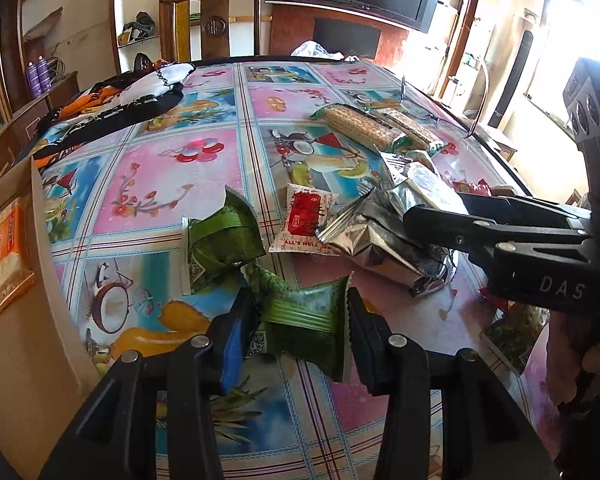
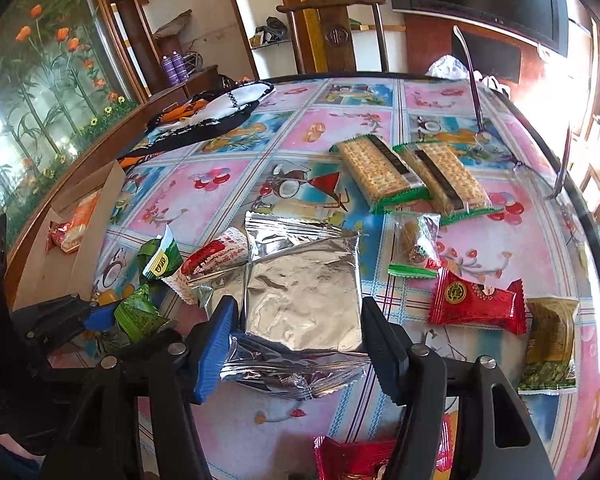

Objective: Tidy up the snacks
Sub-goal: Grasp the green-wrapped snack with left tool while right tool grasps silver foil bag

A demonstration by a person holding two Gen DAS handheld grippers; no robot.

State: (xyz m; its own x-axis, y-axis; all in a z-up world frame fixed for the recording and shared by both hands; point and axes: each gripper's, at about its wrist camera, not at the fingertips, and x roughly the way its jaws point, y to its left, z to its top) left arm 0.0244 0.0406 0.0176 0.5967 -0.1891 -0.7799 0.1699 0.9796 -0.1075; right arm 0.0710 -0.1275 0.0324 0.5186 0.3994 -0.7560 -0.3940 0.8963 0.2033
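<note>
Left tool (image 1: 300, 320) clamped on a green snack packet (image 1: 308, 312) low at 6 o'clock over the table (image 1: 204, 184). Right tool (image 2: 296, 340) spread apart around a silver foil pack (image 2: 304, 300), not pinching. Cardboard box (image 1: 20, 320) at 9 o'clock.

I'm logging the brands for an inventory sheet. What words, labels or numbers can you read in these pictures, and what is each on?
"ALL'S WELL": bottom edge of the red and white packet.
"DAS": white letters on the right tool.
QR codes, no readable text: green packet and the green packet in the left tool.
Green and white label: blurred.
Round gold emblem on the red packet: too small.
Orange packet in the box: unreadable.
</note>
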